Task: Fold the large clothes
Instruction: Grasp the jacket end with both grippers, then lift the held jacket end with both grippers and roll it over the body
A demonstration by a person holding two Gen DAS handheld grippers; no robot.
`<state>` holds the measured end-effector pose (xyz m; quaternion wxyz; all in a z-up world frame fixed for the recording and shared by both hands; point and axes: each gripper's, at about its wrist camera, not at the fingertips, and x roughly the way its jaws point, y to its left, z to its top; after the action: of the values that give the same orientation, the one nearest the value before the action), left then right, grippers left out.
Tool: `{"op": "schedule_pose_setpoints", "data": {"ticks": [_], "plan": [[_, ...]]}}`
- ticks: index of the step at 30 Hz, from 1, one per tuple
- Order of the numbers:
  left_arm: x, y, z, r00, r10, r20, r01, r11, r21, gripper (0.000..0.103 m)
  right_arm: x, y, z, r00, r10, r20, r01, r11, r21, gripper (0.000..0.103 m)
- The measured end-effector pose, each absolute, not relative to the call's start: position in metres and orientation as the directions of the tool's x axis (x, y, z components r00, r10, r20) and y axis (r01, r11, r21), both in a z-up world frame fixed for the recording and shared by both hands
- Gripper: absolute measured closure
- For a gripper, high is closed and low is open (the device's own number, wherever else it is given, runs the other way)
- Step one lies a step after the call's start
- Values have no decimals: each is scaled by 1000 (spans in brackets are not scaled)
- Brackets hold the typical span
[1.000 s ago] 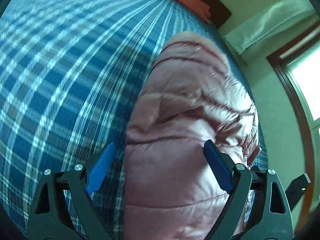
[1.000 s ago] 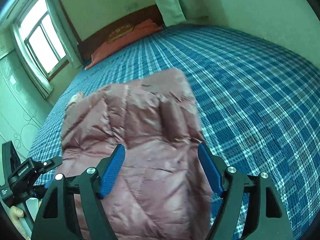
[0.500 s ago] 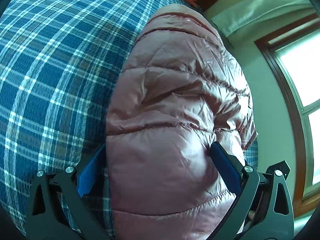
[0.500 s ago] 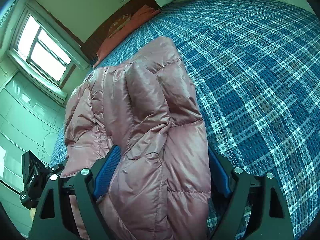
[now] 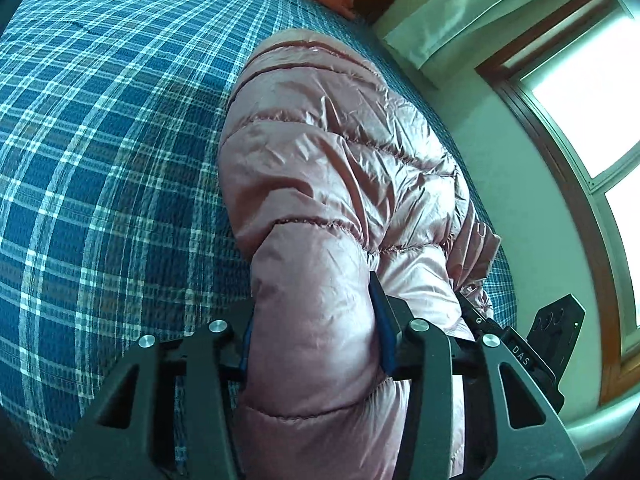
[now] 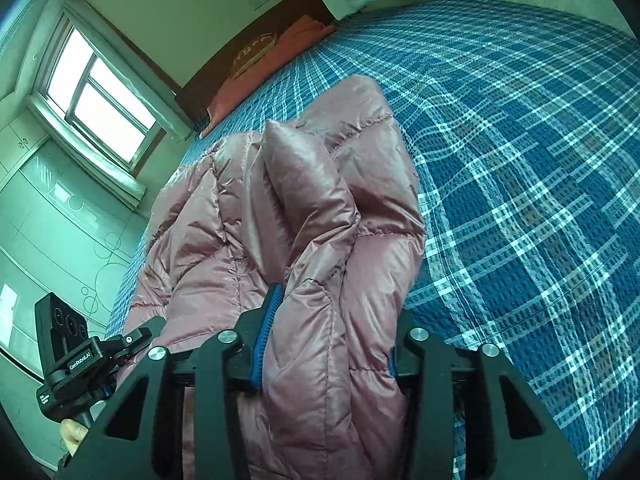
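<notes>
A pink quilted puffer jacket point(image 5: 340, 168) lies on the blue plaid bed; it also shows in the right wrist view point(image 6: 280, 208). My left gripper point(image 5: 312, 320) is shut on a thick fold at the jacket's near edge. My right gripper point(image 6: 328, 336) is shut on another bunched fold of the near edge, its blue pads point(image 6: 266, 328) pressed into the fabric. The other gripper shows at the right edge of the left wrist view point(image 5: 532, 352) and at the lower left of the right wrist view point(image 6: 80, 352), close beside the jacket.
The blue plaid bedspread point(image 5: 100, 160) spreads wide on one side of the jacket point(image 6: 540, 180). An orange-red pillow point(image 6: 272, 64) lies by the dark headboard. A window point(image 6: 96, 96) and wall stand on the jacket's other side.
Both grippers moved down onto the jacket's near edge and closed on it. They were open around the fabric before; the fabric now bunches between the pads.
</notes>
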<state>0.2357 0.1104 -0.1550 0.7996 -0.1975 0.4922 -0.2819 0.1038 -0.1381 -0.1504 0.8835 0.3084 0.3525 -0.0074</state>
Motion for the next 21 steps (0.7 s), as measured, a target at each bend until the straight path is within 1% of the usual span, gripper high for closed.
{"op": "schedule_pose_setpoints", "data": {"ticks": [1, 2, 3, 8, 12, 17, 21], "plan": [[235, 109, -153, 359, -645, -674, 264, 763, -590, 61, 102, -135, -147, 753, 200, -627, 228, 814, 534, 65], [235, 107, -151, 361, -641, -678, 273, 767, -580, 61, 101, -134, -146, 754, 232, -614, 206, 805, 557, 74], [234, 112, -151, 367, -636, -679, 280, 772, -571, 62, 99, -133, -144, 757, 235, -609, 205, 801, 563, 76], [241, 108, -141, 376, -653, -658, 288, 757, -586, 66, 94, -123, -134, 772, 231, -593, 190, 806, 561, 78], [244, 121, -125, 401, -664, -631, 311, 747, -588, 67, 96, -109, -123, 789, 247, -563, 152, 808, 569, 78], [251, 142, -96, 462, -663, -589, 348, 746, -567, 68, 116, -93, -114, 805, 288, -518, 100, 796, 598, 79], [268, 170, -78, 530, -627, -571, 343, 774, -533, 68, 150, -69, -101, 811, 336, -478, 39, 786, 617, 79]]}}
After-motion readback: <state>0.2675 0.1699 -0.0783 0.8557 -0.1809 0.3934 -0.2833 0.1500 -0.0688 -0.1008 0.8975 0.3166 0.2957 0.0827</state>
